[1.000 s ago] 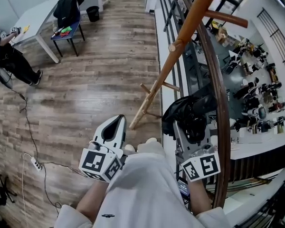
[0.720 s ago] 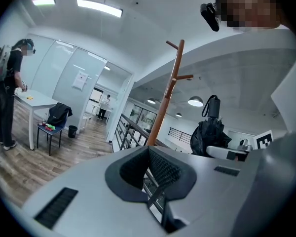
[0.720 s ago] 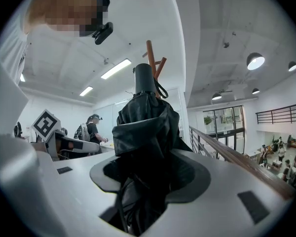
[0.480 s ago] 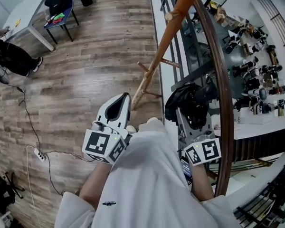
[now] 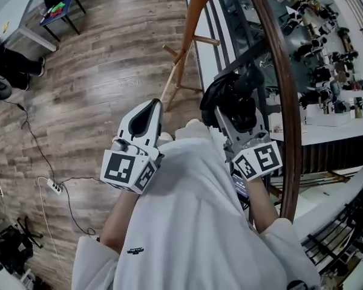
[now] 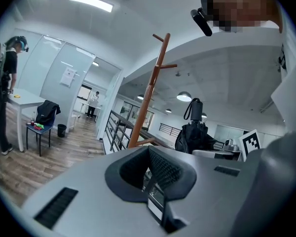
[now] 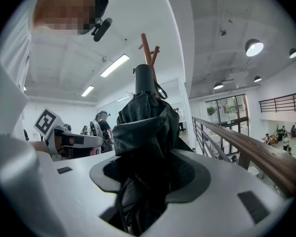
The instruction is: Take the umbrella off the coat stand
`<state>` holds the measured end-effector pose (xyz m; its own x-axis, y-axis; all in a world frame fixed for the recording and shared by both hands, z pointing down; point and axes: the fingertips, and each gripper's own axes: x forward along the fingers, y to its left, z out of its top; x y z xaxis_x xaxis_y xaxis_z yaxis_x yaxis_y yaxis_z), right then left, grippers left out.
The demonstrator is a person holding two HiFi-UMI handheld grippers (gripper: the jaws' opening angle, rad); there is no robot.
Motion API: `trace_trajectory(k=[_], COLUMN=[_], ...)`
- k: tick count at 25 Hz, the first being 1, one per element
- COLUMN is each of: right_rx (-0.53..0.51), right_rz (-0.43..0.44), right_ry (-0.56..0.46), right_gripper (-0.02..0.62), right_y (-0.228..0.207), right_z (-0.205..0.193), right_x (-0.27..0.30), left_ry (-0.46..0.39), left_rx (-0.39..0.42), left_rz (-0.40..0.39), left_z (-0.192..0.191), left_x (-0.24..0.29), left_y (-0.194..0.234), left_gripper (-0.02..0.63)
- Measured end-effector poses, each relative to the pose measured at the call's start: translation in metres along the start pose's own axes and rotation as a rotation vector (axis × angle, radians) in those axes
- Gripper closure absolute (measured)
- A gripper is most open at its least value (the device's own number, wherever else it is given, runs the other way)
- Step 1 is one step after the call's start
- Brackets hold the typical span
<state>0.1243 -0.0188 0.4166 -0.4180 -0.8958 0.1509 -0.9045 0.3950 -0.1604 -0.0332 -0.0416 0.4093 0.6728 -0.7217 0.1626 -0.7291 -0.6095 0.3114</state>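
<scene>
A black folded umbrella (image 5: 230,95) stands clamped in my right gripper (image 5: 231,118), off the wooden coat stand (image 5: 190,23), which rises just beyond and left of it. In the right gripper view the umbrella (image 7: 143,127) fills the gap between the jaws of the right gripper (image 7: 147,181), handle end up, with the stand's top pegs (image 7: 148,48) behind it. My left gripper (image 5: 152,106) is shut and empty, level with the right one, to the left of the stand's legs. From the left gripper (image 6: 155,179) I see the stand (image 6: 149,100) and the umbrella (image 6: 195,130).
A curved wooden handrail (image 5: 284,101) and metal railing run close on the right, with a lower floor beyond. A cable and power strip (image 5: 54,187) lie on the wood floor at left. A table and chair (image 5: 54,5) and a person (image 5: 9,59) are far left.
Both grippers have come down, the right one carrying the umbrella. The coat stand sits higher in the head view and its upper part has left the frame.
</scene>
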Motion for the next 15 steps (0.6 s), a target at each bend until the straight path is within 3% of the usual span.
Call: trace_trajectory(k=[15], right_rx=[-0.002], right_rz=[0.005], right_ry=[-0.023], right_gripper=[0.356], right_y=[0.006], right_z=[0.012], right_x=[-0.018], left_ry=[-0.003], left_rx=[-0.038], left_rz=[-0.015], left_z=[0.003], left_x=[0.01], left_y=[-0.017], left_gripper=[0.586])
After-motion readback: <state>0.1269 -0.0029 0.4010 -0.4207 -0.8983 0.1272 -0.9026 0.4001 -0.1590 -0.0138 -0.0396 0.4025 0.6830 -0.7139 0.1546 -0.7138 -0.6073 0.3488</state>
